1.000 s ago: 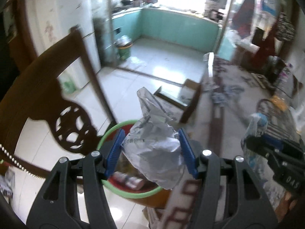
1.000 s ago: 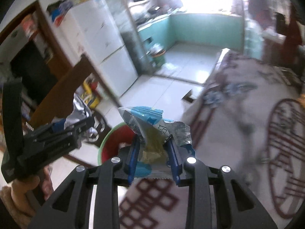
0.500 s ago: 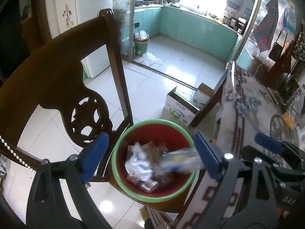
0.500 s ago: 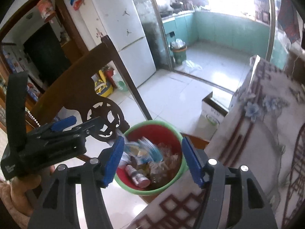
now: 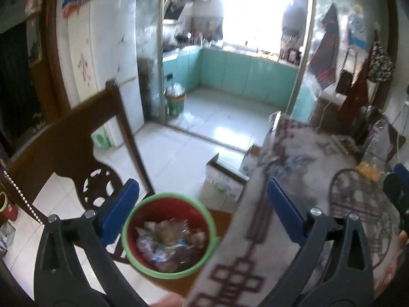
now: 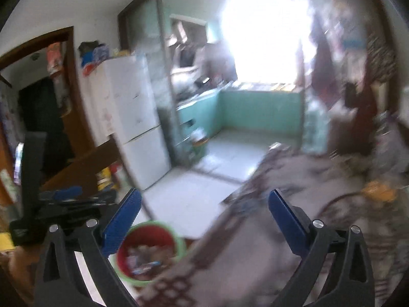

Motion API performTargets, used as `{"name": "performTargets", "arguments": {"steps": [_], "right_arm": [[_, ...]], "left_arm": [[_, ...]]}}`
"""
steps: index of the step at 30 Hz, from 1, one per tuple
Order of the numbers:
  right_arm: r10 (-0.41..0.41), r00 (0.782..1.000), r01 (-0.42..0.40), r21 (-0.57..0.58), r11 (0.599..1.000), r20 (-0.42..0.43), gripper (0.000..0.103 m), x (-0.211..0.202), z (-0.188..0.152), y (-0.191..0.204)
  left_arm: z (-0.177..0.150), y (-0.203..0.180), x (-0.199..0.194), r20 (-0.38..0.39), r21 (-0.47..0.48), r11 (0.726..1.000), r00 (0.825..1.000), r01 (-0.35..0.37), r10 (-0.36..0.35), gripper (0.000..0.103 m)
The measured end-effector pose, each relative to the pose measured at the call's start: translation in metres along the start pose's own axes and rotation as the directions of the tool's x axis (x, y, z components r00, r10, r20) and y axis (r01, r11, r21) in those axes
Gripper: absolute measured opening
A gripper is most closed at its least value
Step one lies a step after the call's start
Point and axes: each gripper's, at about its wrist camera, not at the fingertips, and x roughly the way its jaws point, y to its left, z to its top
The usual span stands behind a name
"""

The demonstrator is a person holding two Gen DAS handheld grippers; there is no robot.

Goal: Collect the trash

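Trash in bin below my two grippers, left and right, jaws opening wide, both empty.

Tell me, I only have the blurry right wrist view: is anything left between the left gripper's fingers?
Observer: No. The left gripper has nothing between its opening jaws; the bin shows below them.
Operator: Did the wrappers land inside?
Observer: Crumpled wrappers lie inside the red bin with its green rim, none on the white floor tiles near it.
Operator: Anything standing near the bin?
Observer: An open cardboard box stands on the floor just beyond it, against the table's edge.
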Motion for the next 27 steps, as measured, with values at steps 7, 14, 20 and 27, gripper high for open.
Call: {"name": "performTargets", "arguments": {"steps": [7, 14, 20, 27], "right_arm": [[-0.159, 0.983, 0.161, -0.011, 0.987, 0.097, 0.096, -0.073, -0.008, -0.07], [-0.154, 0.984, 0.15, 0.048, 0.987, 0.088, 0.096, -0.116, -0.021, -0.119], [-0.207, 0.975, 0.203, 0.065, 0.977, 0.081, 0.096, -0.133, -0.027, -0.139], [-0.209, 0.976, 0.204, 0.08, 0.976, 0.059, 0.096, -0.139, -0.03, -0.149]], "left_arm": [[-0.004, -0.087, -0.071, 0.17, -0.009, 0.998, 0.984, 0.062, -0.059, 0.098], [-0.013, -0.14, -0.112, 0.163, -0.046, 0.996, 0.985, 0.071, -0.063, 0.098], [-0.019, -0.165, -0.132, 0.192, -0.014, 0.999, 0.98, 0.049, -0.045, 0.098], [-0.024, -0.177, -0.135, 0.16, -0.012, 0.998, 0.986, 0.054, -0.051, 0.098]]}}
